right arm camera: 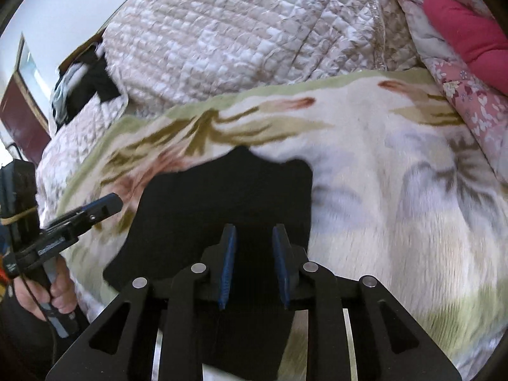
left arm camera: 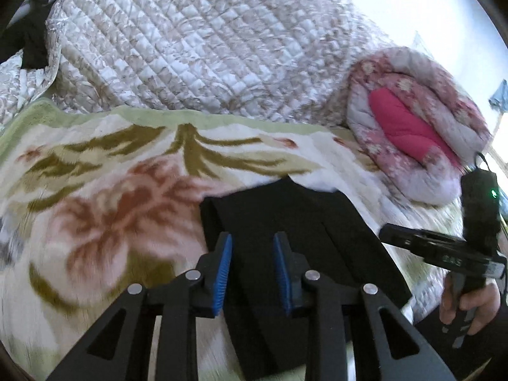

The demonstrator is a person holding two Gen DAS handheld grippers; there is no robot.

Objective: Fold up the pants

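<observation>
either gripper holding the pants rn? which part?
Neither. Left gripper and right gripper both stand open over the black pants, with no cloth pinched between the blue pads.

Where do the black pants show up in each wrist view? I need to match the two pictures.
Left wrist: the pants lie low and centre, running from mid-frame down under the open jaws, on the floral blanket.
Right wrist: the pants sit low and centre, slightly left, passing under the open jaws.
Shared landmark: the pink quilt roll, at the right edge in the left view and in the top right corner in the right view.
</observation>
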